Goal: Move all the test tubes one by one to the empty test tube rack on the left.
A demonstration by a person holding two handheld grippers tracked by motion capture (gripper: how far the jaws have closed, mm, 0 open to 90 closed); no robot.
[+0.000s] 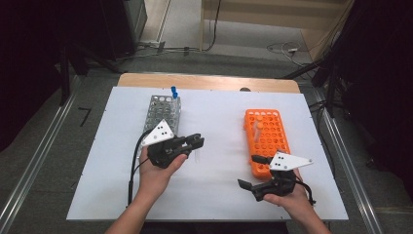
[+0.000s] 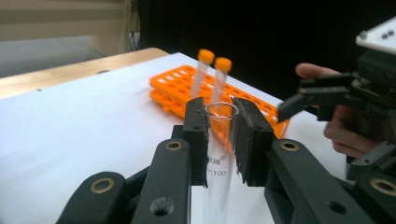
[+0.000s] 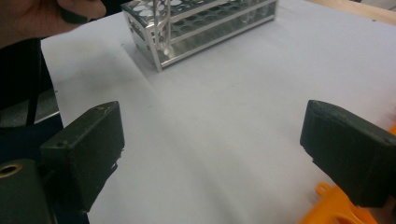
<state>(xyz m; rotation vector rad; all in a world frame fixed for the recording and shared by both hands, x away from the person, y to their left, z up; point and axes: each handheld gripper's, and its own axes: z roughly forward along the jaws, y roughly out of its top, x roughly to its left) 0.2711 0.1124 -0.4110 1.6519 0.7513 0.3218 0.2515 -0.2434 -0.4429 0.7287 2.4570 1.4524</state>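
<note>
Glass tube [image 2: 219, 154]: clamped upright between the jaws of the left gripper [image 1: 194, 143], open mouth up, held over the table [image 1: 219, 195] between the two racks
Step in hand: a judgement; an uncapped tube is being carried from the steel rack [image 1: 162, 115] side toward the orange rack [image 1: 266, 136]
Right gripper [image 1: 249, 171]: jaws spread wide, nothing between them; just beside the orange rack's near end
Next move: likely a hand-over or a cap; right jaws must line up on the tube without knocking it askew
Around: two orange-capped tubes [image 2: 223, 77] stand in the orange rack; a blue-capped one [image 1: 174, 92] at the steel rack's far end
In the way: those capped tubes crowd the free holes; the right gripper sits near the tube's path
</note>
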